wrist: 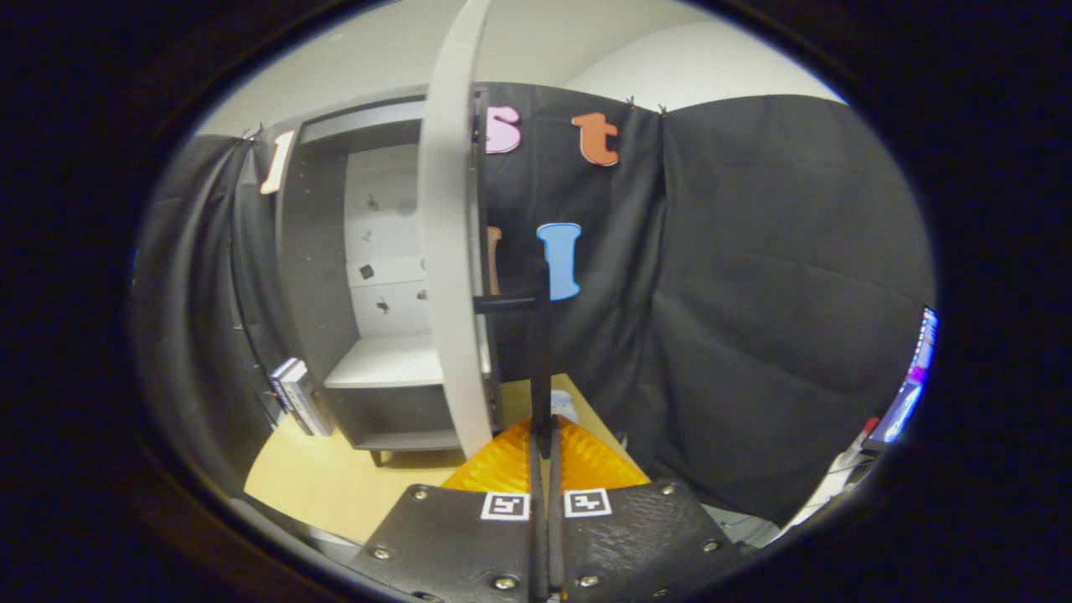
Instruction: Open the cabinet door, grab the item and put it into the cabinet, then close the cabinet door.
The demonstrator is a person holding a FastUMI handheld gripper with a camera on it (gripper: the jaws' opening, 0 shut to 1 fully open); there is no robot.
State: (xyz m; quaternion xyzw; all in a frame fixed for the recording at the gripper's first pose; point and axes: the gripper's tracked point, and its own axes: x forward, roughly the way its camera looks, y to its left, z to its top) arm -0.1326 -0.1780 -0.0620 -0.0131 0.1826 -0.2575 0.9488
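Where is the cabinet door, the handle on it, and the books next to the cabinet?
Cabinet door [448, 276]: gripper view, on its pale edge, swung open.
Door handle [543, 360]: gripper view, on the dark upright bar between the hand-held gripper's [544, 469] closed fingers.
Books [300, 397]: gripper view, on the spines, leaning beside the cabinet.

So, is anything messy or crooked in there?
Nothing is spilled or broken. The cabinet door stands open, and the gripper has its jaws closed on the door handle. The small box left of the cabinet looks tilted, though the rounded lens may cause that.
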